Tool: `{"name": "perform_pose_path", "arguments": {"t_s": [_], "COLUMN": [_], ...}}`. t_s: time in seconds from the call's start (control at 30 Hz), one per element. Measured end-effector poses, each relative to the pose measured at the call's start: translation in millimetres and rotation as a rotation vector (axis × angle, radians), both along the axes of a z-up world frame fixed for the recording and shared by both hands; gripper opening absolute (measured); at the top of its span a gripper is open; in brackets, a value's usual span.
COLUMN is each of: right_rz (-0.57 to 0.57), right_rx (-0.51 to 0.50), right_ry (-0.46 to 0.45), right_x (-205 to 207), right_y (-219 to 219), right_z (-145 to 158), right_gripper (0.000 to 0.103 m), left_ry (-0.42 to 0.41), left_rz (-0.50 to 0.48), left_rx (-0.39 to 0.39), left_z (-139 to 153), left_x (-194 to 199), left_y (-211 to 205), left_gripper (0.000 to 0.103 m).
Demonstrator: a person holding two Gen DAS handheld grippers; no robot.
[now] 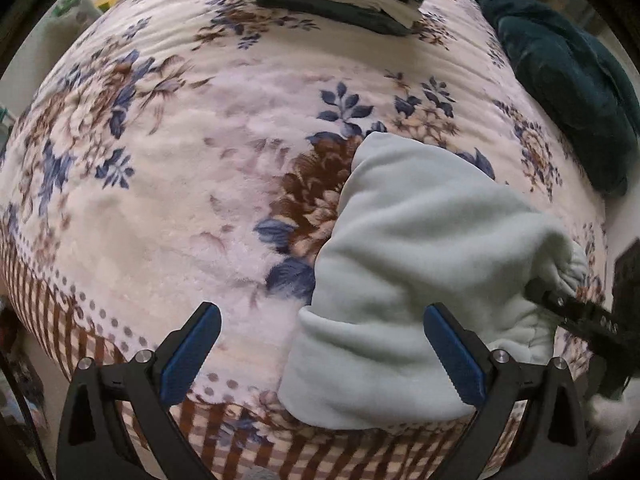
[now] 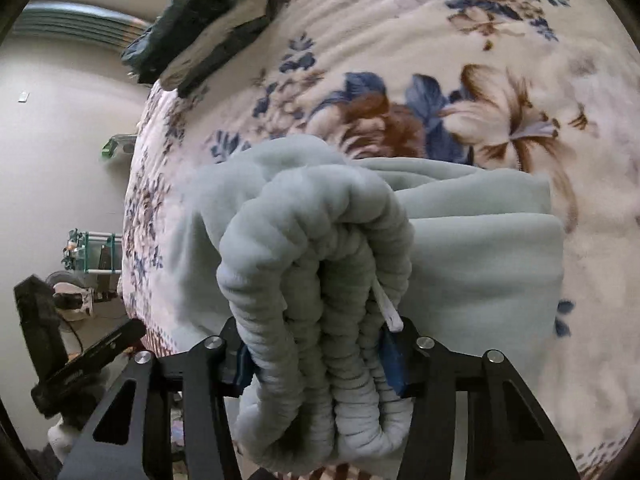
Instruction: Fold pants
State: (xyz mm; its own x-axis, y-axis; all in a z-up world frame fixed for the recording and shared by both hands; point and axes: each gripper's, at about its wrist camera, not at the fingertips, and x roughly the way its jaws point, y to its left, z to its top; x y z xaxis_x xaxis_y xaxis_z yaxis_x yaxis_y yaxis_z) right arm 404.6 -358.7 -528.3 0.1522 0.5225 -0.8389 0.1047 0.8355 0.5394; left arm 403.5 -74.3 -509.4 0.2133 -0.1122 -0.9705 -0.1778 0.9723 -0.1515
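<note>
Fleece pants stretch away across the bed from my right gripper, clamped on the bunched waistband, while my left gripper hangs wide open beside them.

Left wrist view above bed, right wrist view close, both sharing pants

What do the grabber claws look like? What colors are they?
Both grabbers, left gripper and right gripper, are black frames with triangle-shaped cutouts and shiny silver bolts. Their fingers carry flat blue pads, ridged like tiny teeth.
</note>
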Motion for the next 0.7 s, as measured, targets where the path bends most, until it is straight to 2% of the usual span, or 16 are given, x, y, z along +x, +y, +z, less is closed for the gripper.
{"name": "perform_pose_path", "arguments": {"t_s": [0.07, 0.17, 0.27, 0.33, 0.37, 0.43, 0.5, 0.53, 0.57, 0.67, 0.7], "right_rz": [-0.026, -0.124, -0.227, -0.252, -0.268, -0.311, -0.322, -0.332, -0.333, -0.33, -0.336], "right_rx": [0.003, -0.001, -0.058, -0.11, -0.107, -0.091, -0.05, -0.037, -0.029, -0.011, -0.005], "right_ry": [-0.04, -0.069, -0.044, 0.007, 0.034, 0.124, 0.189, 0.203, 0.209, 0.261, 0.279], "right_x": [-8.5, -24.4, -47.6, -55.4, -57.8, -63.8, -64.3, -64.7, -62.9, -61.3, -63.0], "right_y": [-10.0, -52.2, -109.8, -138.7, -147.1, -165.2, -167.7, -166.3, -164.2, -171.4, -175.8], "right_z": [19.0, 54.5, 65.7, 52.3, 43.4, 4.7, -27.6, -37.3, -44.7, -51.7, -51.9], "right_gripper": [0.046, 0.045, 0.045, 0.045, 0.045, 0.045, 0.048, 0.05, 0.056, 0.084, 0.084], "left_ry": [-0.001, -0.022, -0.032, -0.025, -0.021, -0.014, 0.035, 0.05, 0.06, 0.103, 0.118], "left_rz": [0.016, 0.011, -0.012, -0.031, -0.039, -0.092, -0.152, -0.179, -0.201, -0.257, -0.254], "left_rx": [-0.027, -0.069, -0.119, -0.182, -0.201, -0.231, -0.225, -0.25, -0.248, -0.221, -0.23], "left_z": [7.0, 18.6, 25.2, 21.1, 18.6, 8.5, -6.2, -12.9, -18.2, -38.3, -44.2], "left_x": [0.2, 2.5, 8.6, 15.3, 17.7, 24.2, 29.1, 29.1, 27.7, 19.6, 16.7], "left_y": [0.1, -5.8, -20.5, -38.3, -46.1, -70.2, -93.7, -103.3, -110.9, -123.7, -123.3], "left_gripper": [0.103, 0.103, 0.103, 0.103, 0.103, 0.103, 0.103, 0.103, 0.103, 0.103, 0.103]}}
